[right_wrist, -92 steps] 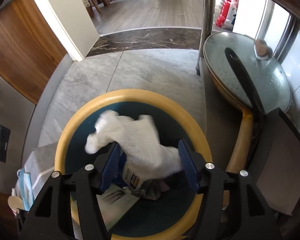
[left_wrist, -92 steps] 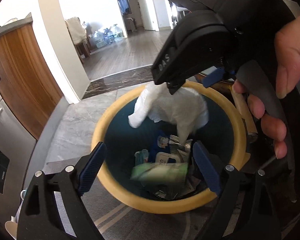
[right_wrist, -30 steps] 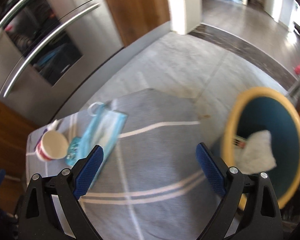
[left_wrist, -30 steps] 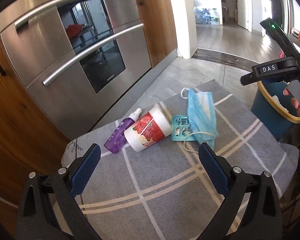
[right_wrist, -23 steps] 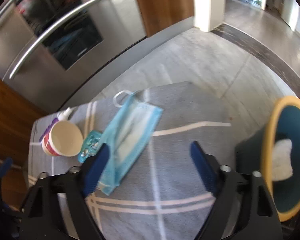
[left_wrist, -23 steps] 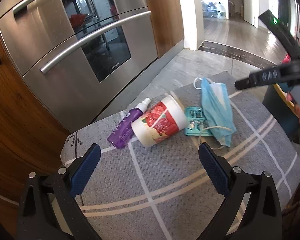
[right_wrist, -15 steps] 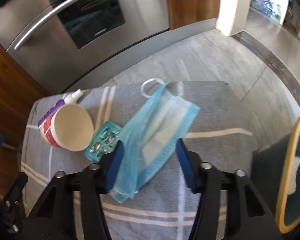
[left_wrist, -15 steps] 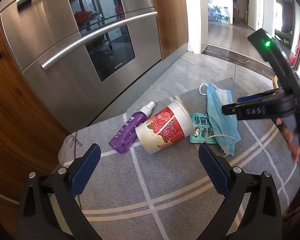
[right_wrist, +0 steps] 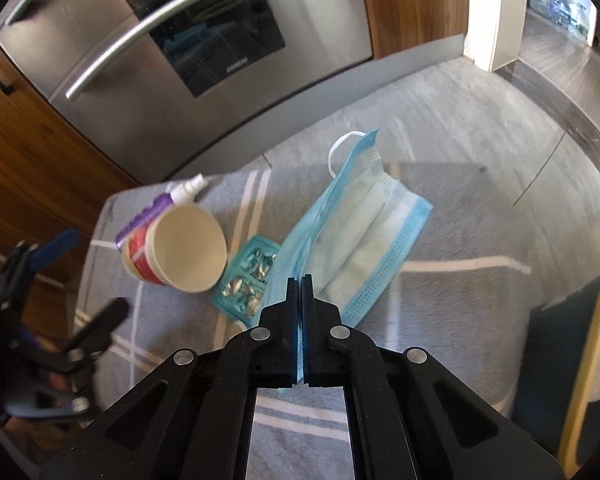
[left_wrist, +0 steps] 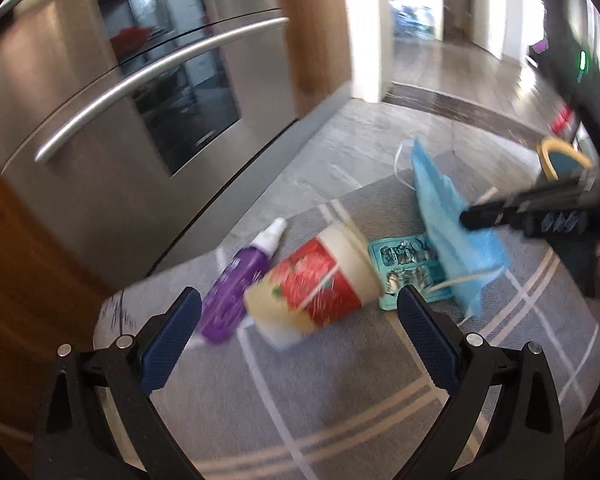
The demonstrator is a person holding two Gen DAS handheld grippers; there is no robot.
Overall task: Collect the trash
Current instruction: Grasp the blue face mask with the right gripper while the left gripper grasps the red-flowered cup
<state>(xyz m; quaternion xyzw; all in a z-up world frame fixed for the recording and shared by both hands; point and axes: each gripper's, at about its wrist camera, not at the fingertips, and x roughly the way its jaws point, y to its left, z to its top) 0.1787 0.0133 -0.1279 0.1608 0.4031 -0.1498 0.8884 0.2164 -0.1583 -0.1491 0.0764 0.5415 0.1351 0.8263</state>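
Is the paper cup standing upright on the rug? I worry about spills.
No, the cup lies on its side on the rug, its open mouth facing the right wrist camera.

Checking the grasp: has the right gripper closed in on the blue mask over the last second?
Yes. The right gripper came across the grey rug from the bin side and shut on the blue mask.
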